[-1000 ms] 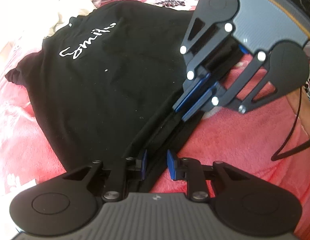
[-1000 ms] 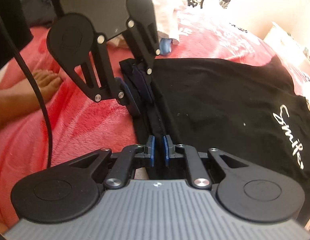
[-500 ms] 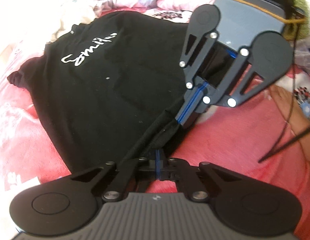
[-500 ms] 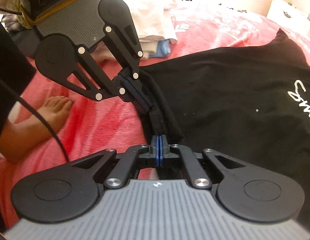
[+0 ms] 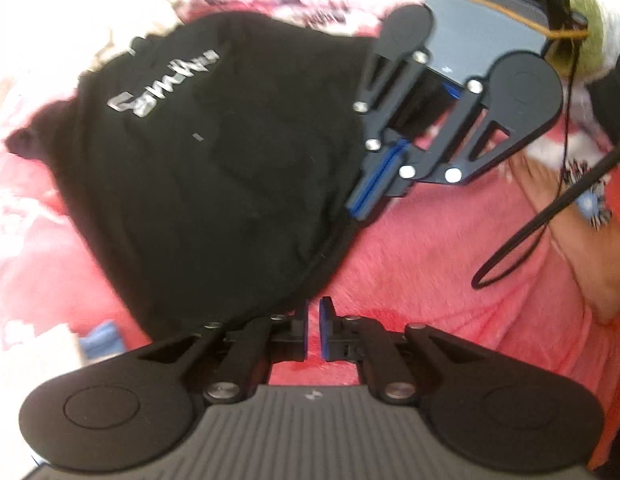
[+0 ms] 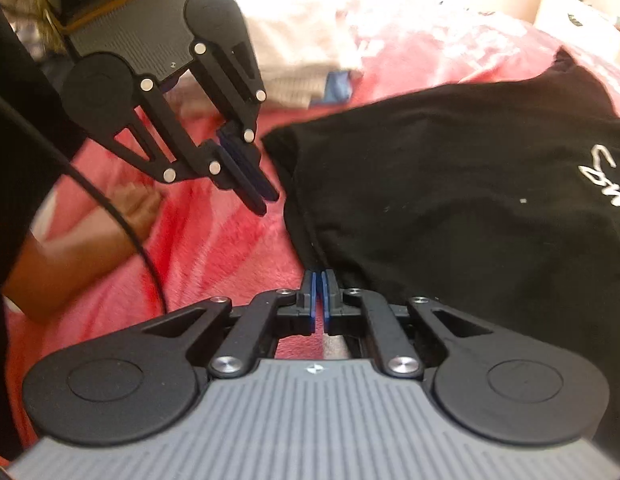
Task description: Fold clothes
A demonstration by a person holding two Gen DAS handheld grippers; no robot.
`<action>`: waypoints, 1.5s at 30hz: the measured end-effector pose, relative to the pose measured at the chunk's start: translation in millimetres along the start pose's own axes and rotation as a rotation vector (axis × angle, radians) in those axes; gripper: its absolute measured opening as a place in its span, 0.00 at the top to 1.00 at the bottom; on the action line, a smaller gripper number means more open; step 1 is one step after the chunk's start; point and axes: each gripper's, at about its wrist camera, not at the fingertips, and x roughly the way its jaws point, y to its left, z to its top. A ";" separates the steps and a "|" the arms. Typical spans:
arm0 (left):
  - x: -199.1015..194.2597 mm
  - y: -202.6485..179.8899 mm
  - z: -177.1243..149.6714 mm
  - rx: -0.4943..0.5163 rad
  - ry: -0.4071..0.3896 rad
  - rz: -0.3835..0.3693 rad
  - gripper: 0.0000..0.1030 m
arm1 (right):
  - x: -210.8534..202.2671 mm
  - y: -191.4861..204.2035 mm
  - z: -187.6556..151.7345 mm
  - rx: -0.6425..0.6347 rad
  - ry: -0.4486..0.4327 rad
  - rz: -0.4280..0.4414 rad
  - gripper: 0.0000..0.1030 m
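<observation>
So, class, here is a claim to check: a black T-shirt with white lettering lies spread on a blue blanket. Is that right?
Not quite. The black T-shirt with white lettering lies on a red blanket, not a blue one. The right wrist view shows it plainly.

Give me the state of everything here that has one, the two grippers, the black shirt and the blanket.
left gripper: jaws opening, nothing between them, clear of the shirt's edge.
right gripper: shut, tips at the shirt's hem; whether it pinches the cloth cannot be told.
black shirt: spread out unfolded, print side up, on the blanket.
red blanket: spread flat under the shirt.
</observation>
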 end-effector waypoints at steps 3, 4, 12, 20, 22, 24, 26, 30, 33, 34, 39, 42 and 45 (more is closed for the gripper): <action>-6.4 2.8 -4.1 0.010 -0.011 0.046 0.83 | -8.0 -4.4 -6.1 0.045 -0.019 -0.022 0.97; -3.7 2.0 -5.7 0.032 0.004 0.069 0.78 | -9.2 -5.8 -8.1 0.059 -0.022 -0.030 0.97; 13.7 11.4 -10.4 0.045 0.083 0.148 0.78 | -20.8 -10.3 -19.7 0.163 -0.058 -0.042 0.97; 8.5 36.3 -5.1 -0.102 0.089 0.079 0.77 | -19.8 -14.7 -25.0 0.232 -0.073 -0.037 0.96; 13.0 38.6 -5.2 -0.118 0.102 0.078 0.77 | -19.5 -15.6 -25.5 0.246 -0.079 -0.036 0.96; 18.7 39.9 -5.4 -0.126 0.115 0.078 0.78 | -19.6 -15.3 -25.6 0.250 -0.081 -0.037 0.96; 22.1 37.5 -6.3 -0.110 0.120 0.084 0.79 | -20.3 -13.7 -25.5 0.246 -0.083 -0.045 0.96; 23.8 31.7 -8.3 -0.071 0.107 0.118 0.89 | -21.7 -15.1 -27.3 0.259 -0.090 -0.054 0.96; 20.4 29.5 -10.0 -0.068 0.093 0.130 0.98 | -21.7 -16.4 -28.3 0.267 -0.091 -0.062 0.96; 17.0 27.8 -10.4 -0.055 0.093 0.125 0.98 | -22.1 -16.3 -28.5 0.266 -0.089 -0.065 0.96; 8.1 14.9 -19.1 0.086 0.158 0.092 0.98 | -25.7 -17.1 -33.6 0.268 -0.090 -0.075 0.96; 8.3 10.5 -20.8 0.128 0.189 0.097 0.96 | -27.8 -20.0 -38.1 0.288 -0.090 -0.094 0.96; -2.5 9.4 -15.0 0.102 0.156 0.075 0.77 | -36.4 -21.1 -42.9 0.310 -0.115 -0.128 0.96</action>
